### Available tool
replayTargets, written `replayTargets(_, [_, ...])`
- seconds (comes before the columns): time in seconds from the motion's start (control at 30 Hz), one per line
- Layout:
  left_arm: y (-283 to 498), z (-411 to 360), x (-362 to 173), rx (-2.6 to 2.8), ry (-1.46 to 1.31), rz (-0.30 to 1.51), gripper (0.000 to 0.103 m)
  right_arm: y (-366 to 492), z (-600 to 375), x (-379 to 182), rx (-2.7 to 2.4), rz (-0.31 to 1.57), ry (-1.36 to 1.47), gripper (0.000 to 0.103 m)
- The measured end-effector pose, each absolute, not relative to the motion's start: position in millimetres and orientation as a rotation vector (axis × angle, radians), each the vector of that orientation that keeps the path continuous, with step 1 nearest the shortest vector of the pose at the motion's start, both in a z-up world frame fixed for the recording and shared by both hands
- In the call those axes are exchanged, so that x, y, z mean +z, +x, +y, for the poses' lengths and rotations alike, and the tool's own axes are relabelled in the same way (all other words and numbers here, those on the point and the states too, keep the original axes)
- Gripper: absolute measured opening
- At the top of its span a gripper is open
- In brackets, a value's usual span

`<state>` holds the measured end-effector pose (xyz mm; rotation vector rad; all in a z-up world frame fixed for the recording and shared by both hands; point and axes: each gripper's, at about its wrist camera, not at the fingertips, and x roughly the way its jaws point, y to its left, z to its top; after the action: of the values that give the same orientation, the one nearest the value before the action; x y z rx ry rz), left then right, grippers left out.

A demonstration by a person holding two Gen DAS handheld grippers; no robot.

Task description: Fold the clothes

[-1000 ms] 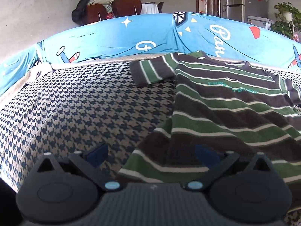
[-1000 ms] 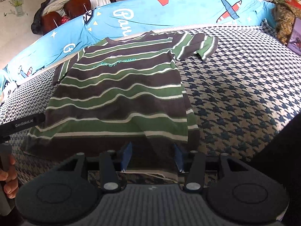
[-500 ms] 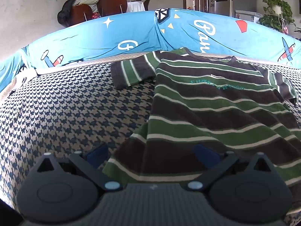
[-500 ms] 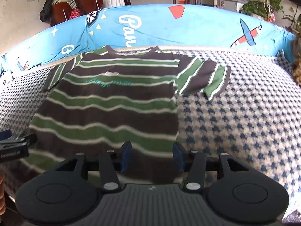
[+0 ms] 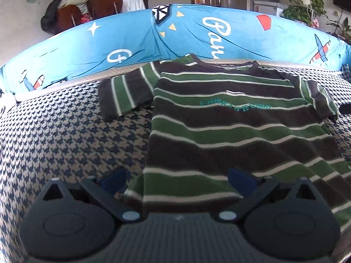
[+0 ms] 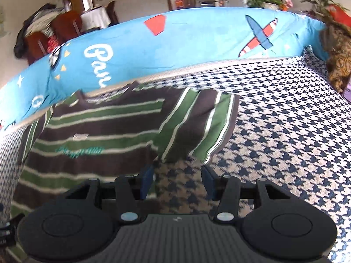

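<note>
A green and brown striped T-shirt lies front up on the houndstooth cover, its collar toward the blue bolster. My left gripper is open wide at the shirt's near left hem corner, and that corner lies between the fingers. In the right wrist view the shirt fills the left side, and its right sleeve spreads out just ahead. My right gripper is open just short of the sleeve's edge, with only houndstooth cover between its blue pads.
A blue bolster printed with planes and lettering runs along the far edge. A brown patterned throw sits at the far right. Chairs draped with clothes, a fridge and potted plants stand beyond. Bare houndstooth cover extends right of the shirt.
My right gripper left the shirt's bottom hem and travelled forward and right to the right sleeve. My left gripper shifted right, so the hem corner now sits between its fingers.
</note>
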<state>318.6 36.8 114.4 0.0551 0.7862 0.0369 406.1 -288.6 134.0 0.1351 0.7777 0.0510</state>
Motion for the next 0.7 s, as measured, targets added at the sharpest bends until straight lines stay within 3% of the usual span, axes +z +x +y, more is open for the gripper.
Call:
replayTargets(0.1, [329.7, 38.9, 115.5, 0.024, 0.052, 0.797, 0.103, 425.3, -300.5, 136.2, 0.009, 0.757, 0.181, 0.057])
replayTargets(0.5, [340.4, 48.9, 110.5, 0.043, -0.038, 0.813, 0.103, 491.1, -336.8, 127.9, -0.129, 0.696, 0.320, 0.070])
replayTargets(0.7, [339.9, 44.9, 112.2, 0.034, -0.039, 0.800, 0.103, 516.4, -342.6, 110.1, -0.183, 0.726, 0.340, 0.071])
